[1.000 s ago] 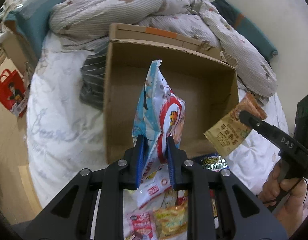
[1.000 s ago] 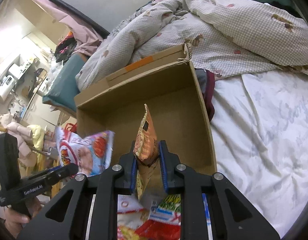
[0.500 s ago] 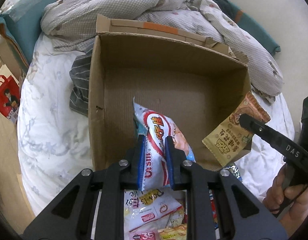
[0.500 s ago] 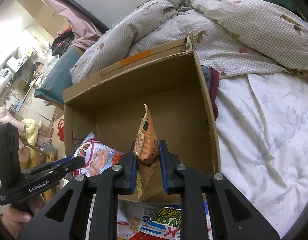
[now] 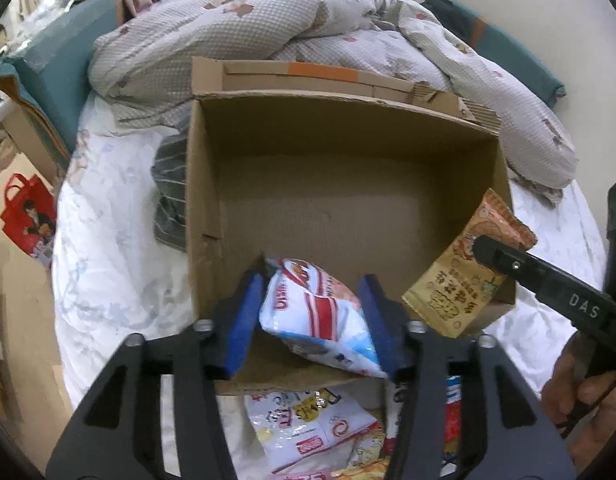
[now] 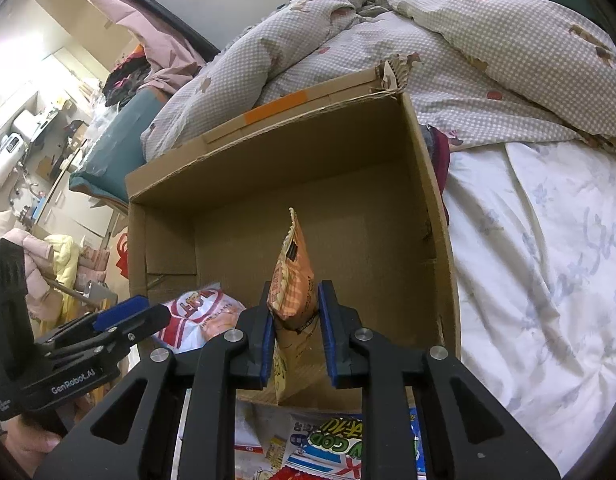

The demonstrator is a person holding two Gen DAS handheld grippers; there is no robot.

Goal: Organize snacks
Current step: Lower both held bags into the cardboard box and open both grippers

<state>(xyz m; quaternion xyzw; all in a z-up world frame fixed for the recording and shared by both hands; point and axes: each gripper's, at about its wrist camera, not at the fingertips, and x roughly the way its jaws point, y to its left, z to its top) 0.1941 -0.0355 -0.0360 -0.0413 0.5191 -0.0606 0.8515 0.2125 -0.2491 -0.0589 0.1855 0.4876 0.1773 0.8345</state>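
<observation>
Jaws of the left gripper (image 5: 312, 300) are opening around a white snack bag (image 5: 316, 312) lying at six o'clock inside the cardboard box (image 5: 340, 184); at four o'clock, the right gripper (image 6: 295, 312) pinches an orange packet (image 6: 291, 276).

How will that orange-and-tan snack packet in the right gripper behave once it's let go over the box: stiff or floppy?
Probably floppy: the orange-and-tan snack packet is thin film, creased where the right gripper pinches it. Likely light, since a pinch near one end holds it up. It should flop flat in the cardboard box, not stand.
</observation>
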